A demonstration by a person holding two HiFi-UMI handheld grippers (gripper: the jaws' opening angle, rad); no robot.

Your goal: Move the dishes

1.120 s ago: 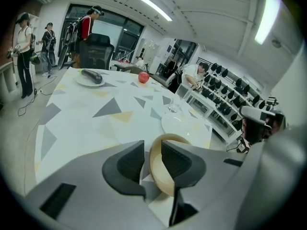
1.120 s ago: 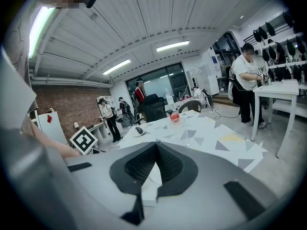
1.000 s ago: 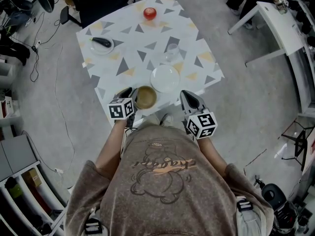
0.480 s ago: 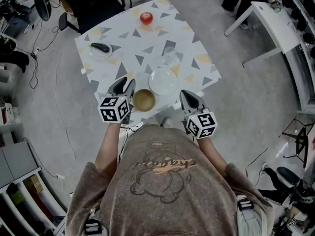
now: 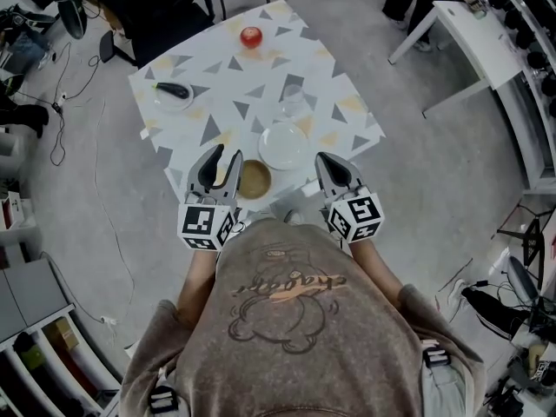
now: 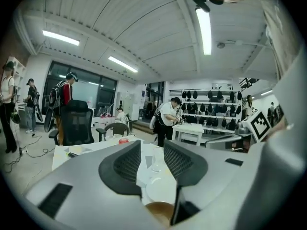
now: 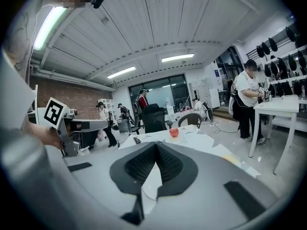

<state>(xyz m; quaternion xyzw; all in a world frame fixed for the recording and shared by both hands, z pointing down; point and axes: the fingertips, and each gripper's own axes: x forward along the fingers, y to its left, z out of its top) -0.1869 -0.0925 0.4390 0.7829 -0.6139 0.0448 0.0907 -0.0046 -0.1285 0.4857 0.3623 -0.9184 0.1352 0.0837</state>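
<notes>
Brown bowl point(image 5: 254, 178) sits at the near edge of the table point(image 5: 217, 76), within reach. We hold left tongs point(image 5: 222, 157) spread and empty beside it; right tongs point(image 5: 324, 160) are pressed together.

Left tongs point(image 5: 223, 156) have risen beside the bowl point(image 5: 254, 179)

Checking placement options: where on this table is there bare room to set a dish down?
Bare cloth lies mid-table between the apple, the small plate and the glass, and along the right edge beyond the glass. The near edge is crowded: brown bowl, white plate and glass sit close together.
</notes>
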